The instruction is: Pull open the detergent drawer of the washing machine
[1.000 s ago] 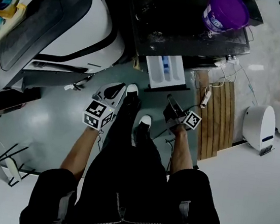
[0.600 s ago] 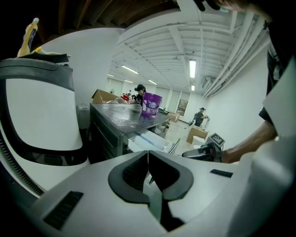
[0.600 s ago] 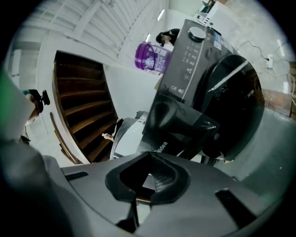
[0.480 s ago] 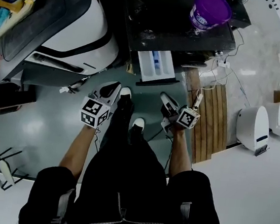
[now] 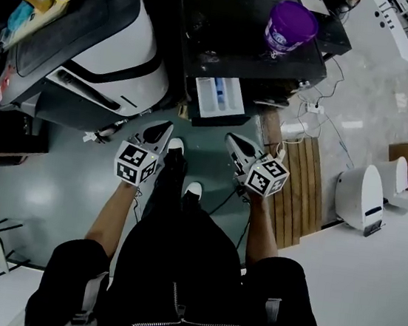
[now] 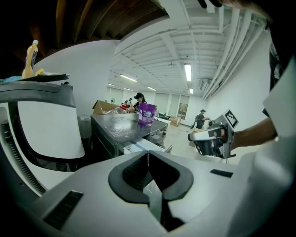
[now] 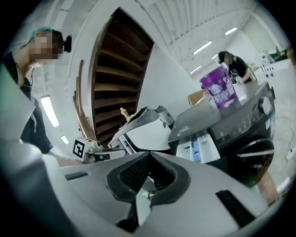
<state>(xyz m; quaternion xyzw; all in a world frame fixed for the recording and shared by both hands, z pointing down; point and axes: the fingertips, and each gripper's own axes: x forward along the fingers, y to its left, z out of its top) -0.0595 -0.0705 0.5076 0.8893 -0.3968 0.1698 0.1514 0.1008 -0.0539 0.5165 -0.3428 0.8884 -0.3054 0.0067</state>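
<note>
Detergent drawer (image 5: 220, 98): white, blue middle compartment, stood pulled out at the front edge of the dark washing machine (image 5: 235, 40).
Left gripper (image 5: 165, 128): hovered short of the drawer, jaws together, empty.
Right gripper (image 5: 231, 140): alongside, jaws likewise together, empty.

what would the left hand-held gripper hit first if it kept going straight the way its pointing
Most likely the open detergent drawer. The left hand-held gripper, jaws shut and empty, aims at it where it sticks out of the washing machine, and nothing shows in between. Depth is hard to judge.
</note>
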